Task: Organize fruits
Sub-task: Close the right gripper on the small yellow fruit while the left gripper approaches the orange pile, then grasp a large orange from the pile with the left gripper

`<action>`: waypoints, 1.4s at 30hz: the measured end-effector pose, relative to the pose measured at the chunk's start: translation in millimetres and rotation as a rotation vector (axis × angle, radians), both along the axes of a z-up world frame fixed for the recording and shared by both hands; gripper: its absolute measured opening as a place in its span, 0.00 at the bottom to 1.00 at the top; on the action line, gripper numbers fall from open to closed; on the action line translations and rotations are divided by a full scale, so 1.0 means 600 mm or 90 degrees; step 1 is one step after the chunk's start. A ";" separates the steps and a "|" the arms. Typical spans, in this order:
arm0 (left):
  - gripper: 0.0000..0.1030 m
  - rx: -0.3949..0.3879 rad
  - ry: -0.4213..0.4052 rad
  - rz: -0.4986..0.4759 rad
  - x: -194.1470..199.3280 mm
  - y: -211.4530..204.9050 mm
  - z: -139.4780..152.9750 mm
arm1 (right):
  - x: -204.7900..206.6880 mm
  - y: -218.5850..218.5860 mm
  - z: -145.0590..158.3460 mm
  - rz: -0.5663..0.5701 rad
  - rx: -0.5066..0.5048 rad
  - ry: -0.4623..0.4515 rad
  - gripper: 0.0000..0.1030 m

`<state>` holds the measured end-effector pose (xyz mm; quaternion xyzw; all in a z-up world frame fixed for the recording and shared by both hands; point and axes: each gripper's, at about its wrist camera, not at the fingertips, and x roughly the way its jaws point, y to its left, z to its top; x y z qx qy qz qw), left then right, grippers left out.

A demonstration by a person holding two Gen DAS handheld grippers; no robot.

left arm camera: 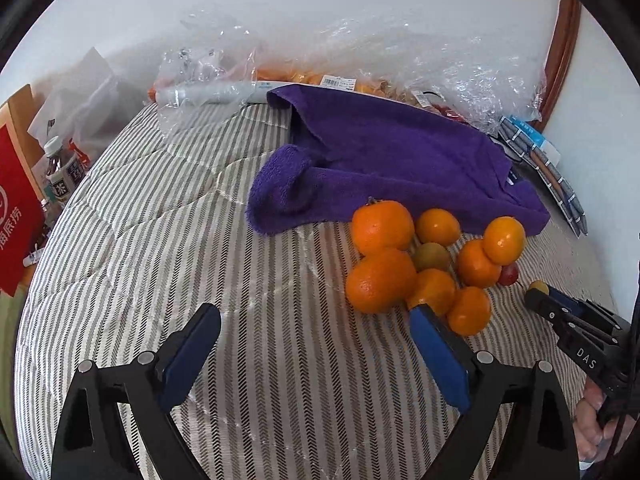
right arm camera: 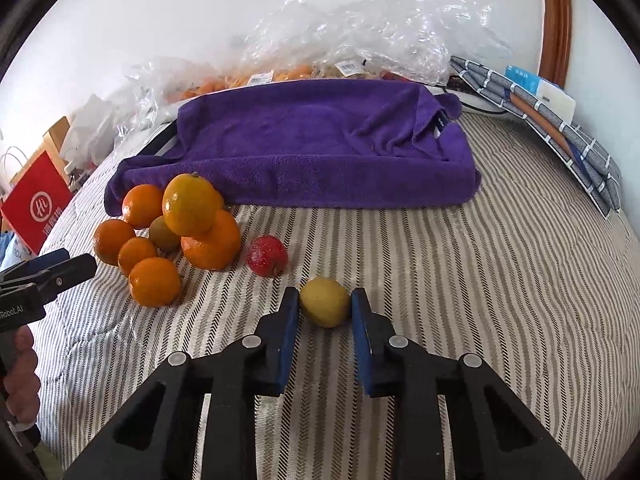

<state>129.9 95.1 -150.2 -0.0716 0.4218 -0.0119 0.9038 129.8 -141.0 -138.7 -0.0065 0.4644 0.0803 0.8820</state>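
Your left gripper [left arm camera: 316, 316] and right gripper [right arm camera: 325, 304] match: black angular frames, silver round screws, blue pads on the fingers [right arm camera: 289, 336] (white lettering marks each body's side).

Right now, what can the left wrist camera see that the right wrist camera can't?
Only the left wrist view shows the bottles at the bed's edge and the open left gripper over bare quilt. Only the right wrist view shows the right gripper shut on the yellow fruit with both pads in sight, and the whole red fruit. Both show the oranges, purple towel, plastic bags and red bag.
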 end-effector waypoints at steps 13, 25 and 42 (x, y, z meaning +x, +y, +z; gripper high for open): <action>0.54 -0.090 0.000 -0.013 0.042 -0.017 -0.005 | -0.010 -0.023 0.000 -0.014 0.002 -0.006 0.25; 0.38 -0.145 0.012 0.001 0.019 -0.003 -0.011 | -0.008 -0.038 -0.002 -0.025 0.042 -0.007 0.26; 0.38 -0.113 0.010 0.006 0.012 -0.010 -0.007 | -0.011 -0.041 0.000 -0.023 0.055 -0.014 0.26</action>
